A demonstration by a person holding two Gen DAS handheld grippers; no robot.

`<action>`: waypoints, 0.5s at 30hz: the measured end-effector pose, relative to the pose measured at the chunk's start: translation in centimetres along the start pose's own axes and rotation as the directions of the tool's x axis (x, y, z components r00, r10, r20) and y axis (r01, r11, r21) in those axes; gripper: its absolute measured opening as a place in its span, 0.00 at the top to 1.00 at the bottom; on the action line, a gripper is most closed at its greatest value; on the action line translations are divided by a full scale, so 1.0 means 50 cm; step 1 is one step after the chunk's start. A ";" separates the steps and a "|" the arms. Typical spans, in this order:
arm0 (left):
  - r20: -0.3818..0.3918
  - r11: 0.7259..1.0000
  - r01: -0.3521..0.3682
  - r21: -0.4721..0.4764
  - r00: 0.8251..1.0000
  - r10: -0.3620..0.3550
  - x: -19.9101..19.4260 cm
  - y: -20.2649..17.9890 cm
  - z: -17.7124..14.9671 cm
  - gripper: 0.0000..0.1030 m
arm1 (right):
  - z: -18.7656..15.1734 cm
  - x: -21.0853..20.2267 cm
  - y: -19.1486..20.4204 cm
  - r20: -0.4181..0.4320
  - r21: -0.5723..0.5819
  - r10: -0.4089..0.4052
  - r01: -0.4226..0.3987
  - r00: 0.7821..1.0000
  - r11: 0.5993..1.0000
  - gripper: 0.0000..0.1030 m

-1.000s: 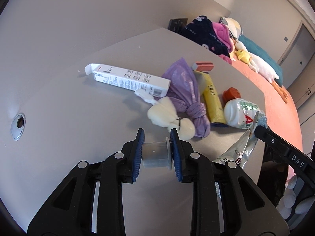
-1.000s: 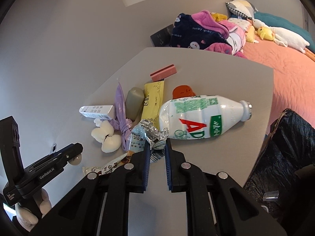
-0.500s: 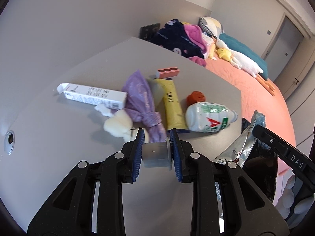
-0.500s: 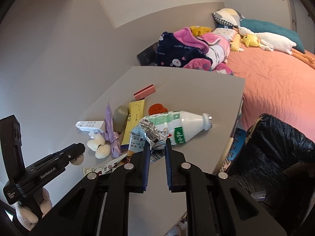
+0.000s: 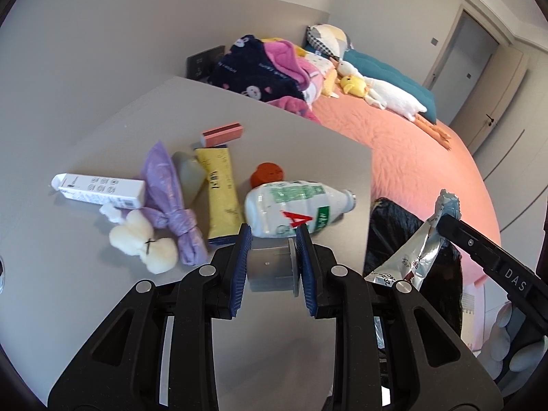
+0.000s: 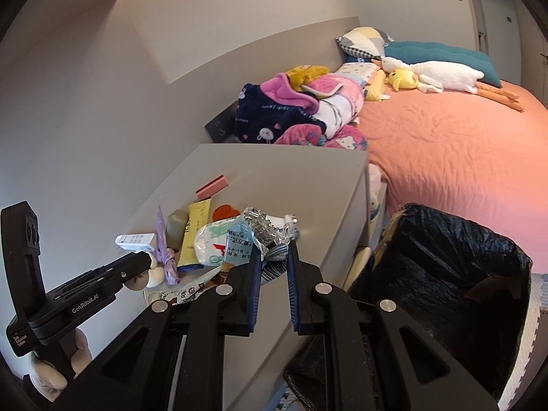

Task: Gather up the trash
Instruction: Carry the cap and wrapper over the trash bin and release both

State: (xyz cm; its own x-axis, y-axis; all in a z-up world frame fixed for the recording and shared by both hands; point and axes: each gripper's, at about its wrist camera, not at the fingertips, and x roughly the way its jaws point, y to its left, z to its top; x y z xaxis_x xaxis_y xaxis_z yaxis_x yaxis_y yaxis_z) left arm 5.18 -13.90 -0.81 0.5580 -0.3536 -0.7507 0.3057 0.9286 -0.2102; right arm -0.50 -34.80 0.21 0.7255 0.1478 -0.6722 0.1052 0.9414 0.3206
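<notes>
My left gripper (image 5: 272,250) is shut on a small grey plastic cup (image 5: 270,269), held above the grey table (image 5: 308,144) near its front right corner. My right gripper (image 6: 272,260) is shut on a crumpled foil snack wrapper (image 6: 255,236), held above the table's edge beside the black trash bag (image 6: 445,274). The wrapper also shows in the left wrist view (image 5: 411,257). On the table lie a white plastic bottle (image 5: 294,207), a yellow packet (image 5: 221,188), a knotted purple bag (image 5: 171,198), a white carton (image 5: 99,190) and a cream fluffy ball (image 5: 144,245).
A pink block (image 5: 222,133) and an orange lid (image 5: 267,173) lie further back on the table. A bed with an orange cover (image 6: 462,157), piled clothes (image 6: 294,109) and soft toys stands right of the table. The bag-lined bin sits on the floor between table and bed.
Both grippers have pulled back from the pile and moved right toward the table's edge and the black bag, each still holding its item. The bag now fills more of the right wrist view.
</notes>
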 end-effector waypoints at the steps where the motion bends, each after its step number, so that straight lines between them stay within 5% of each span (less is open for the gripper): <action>1: 0.001 1.000 0.006 0.009 1.000 -0.006 0.001 -0.009 0.002 0.74 | 0.000 -0.004 -0.005 0.005 0.004 -0.004 0.004 1.000 1.000 0.85; 15: -0.015 0.989 0.100 0.111 0.995 -0.099 0.014 -0.112 0.011 0.74 | -0.008 -0.073 -0.088 0.064 0.084 -0.087 0.082 0.994 0.993 0.85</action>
State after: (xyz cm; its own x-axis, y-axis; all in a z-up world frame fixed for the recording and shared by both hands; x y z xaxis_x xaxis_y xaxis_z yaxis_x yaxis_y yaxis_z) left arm 4.28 -19.40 0.21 0.5131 -0.4424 -0.7355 0.4443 0.8701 -0.2134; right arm -3.88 -39.37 0.99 0.7554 0.0454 -0.6537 0.2213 0.9213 0.3196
